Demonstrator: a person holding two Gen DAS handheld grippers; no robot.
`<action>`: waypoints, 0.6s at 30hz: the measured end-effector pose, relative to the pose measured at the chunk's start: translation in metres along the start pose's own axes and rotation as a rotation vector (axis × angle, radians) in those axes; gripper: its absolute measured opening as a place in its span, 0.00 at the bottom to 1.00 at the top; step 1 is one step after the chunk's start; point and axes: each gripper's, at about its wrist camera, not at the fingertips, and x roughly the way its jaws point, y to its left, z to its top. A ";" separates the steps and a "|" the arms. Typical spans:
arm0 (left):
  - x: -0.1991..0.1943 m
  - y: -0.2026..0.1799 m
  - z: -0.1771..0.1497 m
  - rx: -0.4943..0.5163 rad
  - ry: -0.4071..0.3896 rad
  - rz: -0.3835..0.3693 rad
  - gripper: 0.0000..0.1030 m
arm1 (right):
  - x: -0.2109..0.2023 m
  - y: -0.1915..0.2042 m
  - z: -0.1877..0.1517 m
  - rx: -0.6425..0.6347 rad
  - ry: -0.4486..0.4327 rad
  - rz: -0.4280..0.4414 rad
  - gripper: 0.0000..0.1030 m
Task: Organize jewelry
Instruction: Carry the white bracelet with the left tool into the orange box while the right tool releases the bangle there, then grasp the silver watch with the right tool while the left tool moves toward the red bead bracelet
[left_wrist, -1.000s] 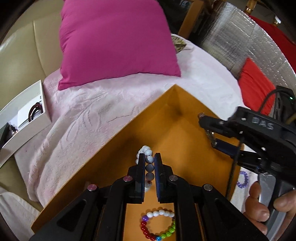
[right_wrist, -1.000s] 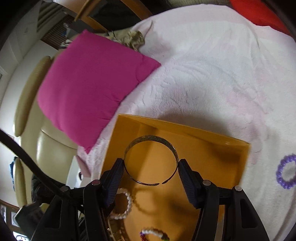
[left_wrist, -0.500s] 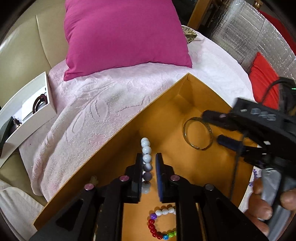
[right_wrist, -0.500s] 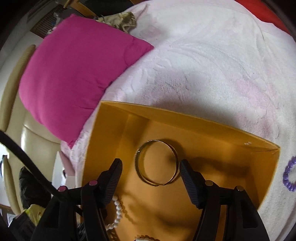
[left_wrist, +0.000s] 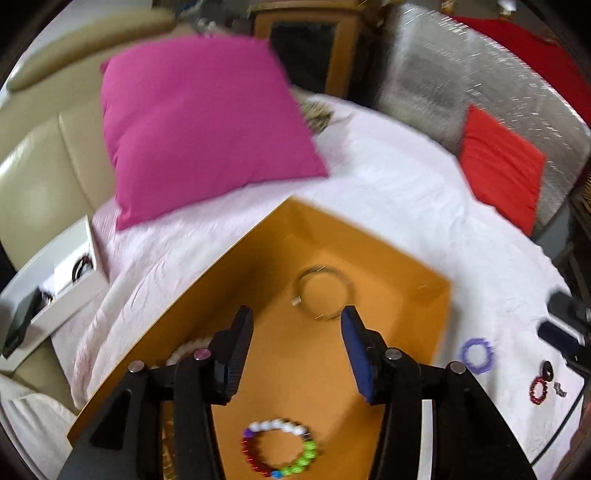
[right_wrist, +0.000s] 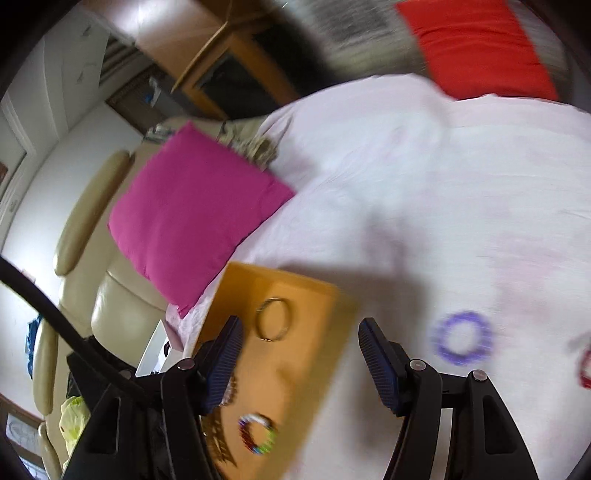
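Observation:
An orange box (left_wrist: 413, 295) lies on the pink-white cover. Inside it are a metal bangle (left_wrist: 323, 297), a multicolour bead bracelet (left_wrist: 279, 450) and a white bead bracelet (left_wrist: 184, 350) partly hidden behind my left finger. My left gripper (left_wrist: 297, 349) is open and empty above the box. My right gripper (right_wrist: 301, 360) is open and empty over the box's right edge (right_wrist: 332, 332); the bangle (right_wrist: 273, 319) lies ahead of it. A purple bracelet (left_wrist: 477, 356) (right_wrist: 463, 338) and a dark red bracelet (left_wrist: 539, 390) lie on the cover to the right.
A magenta pillow (left_wrist: 199, 125) lies behind the box and a red pillow (left_wrist: 502, 166) at the far right. A white box (left_wrist: 59, 280) with dark items sits on the beige sofa at the left. A small dark ring (left_wrist: 547, 370) lies by the red bracelet.
My left gripper has opened and let go of the white bead bracelet, which now lies in the box. My right gripper has pulled back and right, leaving the bangle in the box.

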 end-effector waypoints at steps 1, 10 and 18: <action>-0.007 -0.009 -0.001 0.017 -0.033 -0.009 0.56 | -0.013 -0.011 -0.002 0.011 -0.016 -0.008 0.66; -0.024 -0.095 -0.025 0.238 -0.148 -0.085 0.61 | -0.161 -0.160 -0.041 0.243 -0.244 -0.102 0.66; -0.011 -0.146 -0.048 0.347 -0.110 -0.117 0.62 | -0.225 -0.268 -0.072 0.511 -0.371 -0.110 0.67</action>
